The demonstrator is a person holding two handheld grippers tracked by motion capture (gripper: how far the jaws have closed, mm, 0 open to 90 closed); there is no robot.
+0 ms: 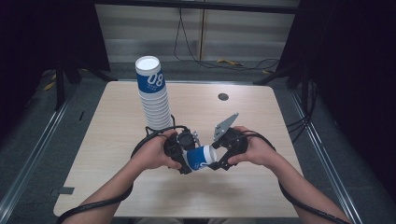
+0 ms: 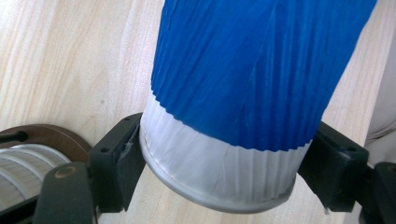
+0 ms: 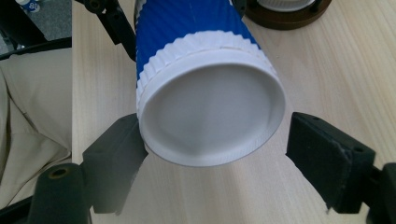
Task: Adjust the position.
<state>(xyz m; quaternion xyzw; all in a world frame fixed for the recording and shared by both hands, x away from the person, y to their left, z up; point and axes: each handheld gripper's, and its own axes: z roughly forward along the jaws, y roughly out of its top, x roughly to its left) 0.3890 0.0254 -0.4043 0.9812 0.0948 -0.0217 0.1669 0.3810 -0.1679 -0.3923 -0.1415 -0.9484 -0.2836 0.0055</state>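
left gripper (image 1: pixel 186 161) clamps the rim end of a blue-and-white cup (image 1: pixel 201 157) lying sideways over the table (image 1: pixel 116 140) near the front, right gripper (image 1: pixel 215 161) w/ jaws apart around its base, cup stack (image 1: pixel 153 93) behind.

Both grippers, left (image 1: pixel 187 161) and right (image 1: pixel 218 156), meet at a blue-and-white cup (image 1: pixel 201 157) above the table (image 1: pixel 116 126).

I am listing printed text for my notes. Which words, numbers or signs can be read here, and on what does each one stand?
"08": on the top cup of the cup stack.
Smaller print under it: too small to read.
White mark on the held cup: unreadable.
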